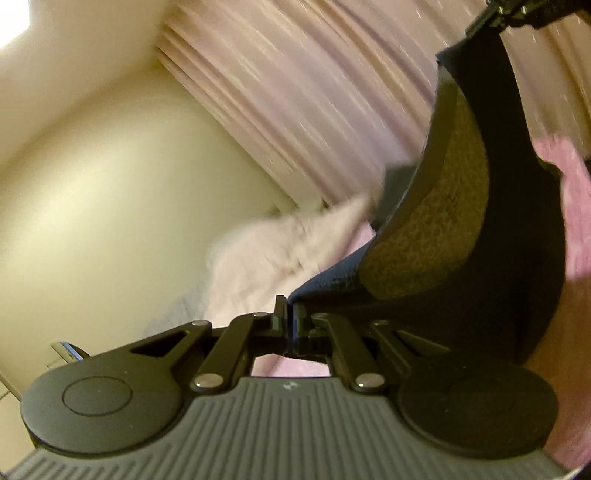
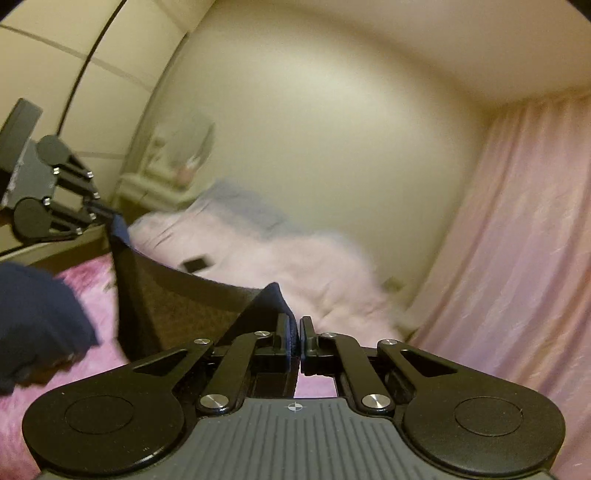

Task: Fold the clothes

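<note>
Left wrist view: the left gripper (image 1: pixel 290 317) has its jaws pinched together on an edge of a dark navy garment (image 1: pixel 517 258). The cloth runs up and to the right to the other gripper at the top corner (image 1: pixel 506 11), so it hangs spread between the two, which suits opening it flat for a fold. A speckled inner lining (image 1: pixel 436 221) faces the camera. Behind are a pink curtain (image 1: pixel 295 92) and a cream wall (image 1: pixel 92 166); there is open air to the left.

Right wrist view: the right gripper (image 2: pixel 298 325) is likewise closed down on a corner of the navy garment (image 2: pixel 177 302), with the left gripper (image 2: pixel 99 208) holding the far corner, the top edge taut between them. The cloth hangs above a pink fuzzy blanket (image 2: pixel 99 321). A pale heap of bedding (image 2: pixel 280 258) lies beyond, blurred; probably a duvet. A hand in a dark sleeve (image 2: pixel 33 317) sits at the left. The curtain (image 2: pixel 517 240) closes in the right side; the blanket below offers room to lay the garment down.
</note>
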The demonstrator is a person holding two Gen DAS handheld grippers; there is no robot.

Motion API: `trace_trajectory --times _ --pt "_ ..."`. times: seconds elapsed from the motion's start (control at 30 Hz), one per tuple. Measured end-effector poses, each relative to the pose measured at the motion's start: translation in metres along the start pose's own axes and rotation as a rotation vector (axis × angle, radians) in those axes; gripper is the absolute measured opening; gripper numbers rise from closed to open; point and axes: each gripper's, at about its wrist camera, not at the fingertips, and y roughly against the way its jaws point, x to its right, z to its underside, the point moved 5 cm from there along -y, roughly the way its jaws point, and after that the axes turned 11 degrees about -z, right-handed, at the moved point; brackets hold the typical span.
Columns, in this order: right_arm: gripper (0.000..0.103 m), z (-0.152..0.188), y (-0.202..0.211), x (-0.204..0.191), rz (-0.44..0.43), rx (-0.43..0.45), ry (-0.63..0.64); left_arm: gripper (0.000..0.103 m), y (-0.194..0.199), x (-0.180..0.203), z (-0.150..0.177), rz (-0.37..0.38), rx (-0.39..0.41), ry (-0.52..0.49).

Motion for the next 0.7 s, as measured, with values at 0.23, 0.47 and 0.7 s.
trace_trajectory --times 0.23,0.47,0.7 --pt "0.002 -0.06 0.082 0.021 0.151 0.115 0.025 0.002 0.05 -0.053 -0.08 -0.059 0.126 0.022" --pt "0.002 -0.088 0.058 0.074 0.188 0.151 0.026 0.002 0.001 -0.066 -0.119 -0.061 0.127 0.035" --pt "0.0 -0.059 -0.114 0.174 0.136 0.077 -0.007 0.003 -0.149 -0.023 -0.097 0.023 -0.049 0.014"
